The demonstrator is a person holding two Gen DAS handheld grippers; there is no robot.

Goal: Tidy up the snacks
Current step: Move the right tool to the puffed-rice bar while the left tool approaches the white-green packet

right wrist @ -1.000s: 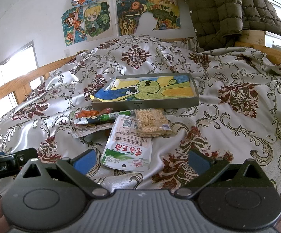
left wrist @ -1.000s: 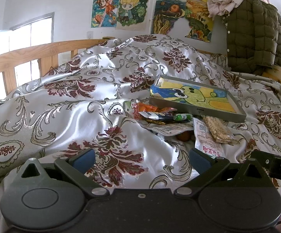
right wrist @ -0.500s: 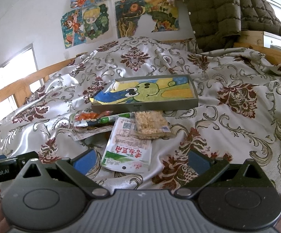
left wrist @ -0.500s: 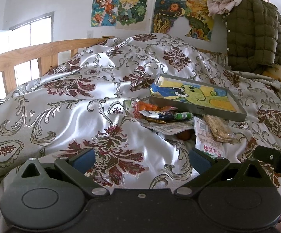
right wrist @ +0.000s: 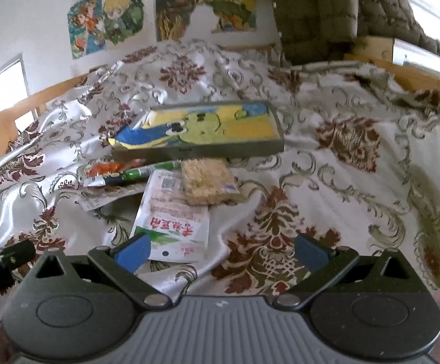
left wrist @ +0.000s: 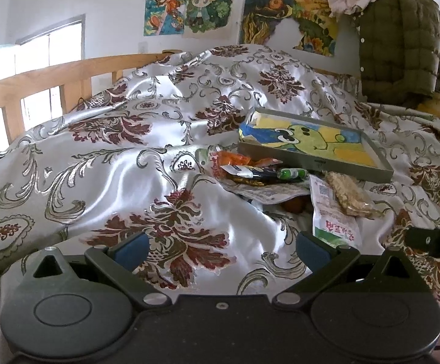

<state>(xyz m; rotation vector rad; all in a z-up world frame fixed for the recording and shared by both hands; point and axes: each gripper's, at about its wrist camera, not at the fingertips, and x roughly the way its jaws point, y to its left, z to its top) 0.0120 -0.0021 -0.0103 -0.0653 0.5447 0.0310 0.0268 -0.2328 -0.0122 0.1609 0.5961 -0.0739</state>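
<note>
**Snacks piled beside the tray on the bed**

Both grippers, left gripper (left wrist: 221,247) and right gripper (right wrist: 222,248), hover with fingers spread, holding nothing. On the bedspread (left wrist: 98,163), the white packet (right wrist: 171,218), rice cake (right wrist: 209,182) and orange snack (right wrist: 104,168) lie just near of the grey tray (right wrist: 201,148).

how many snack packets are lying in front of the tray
5 visible: white flat pouch with red lettering, clear-wrapped puffed rice cake, green-tipped stick packet, orange wrapper, pale printed packet underneath. Others may be hidden in the pile.
</note>
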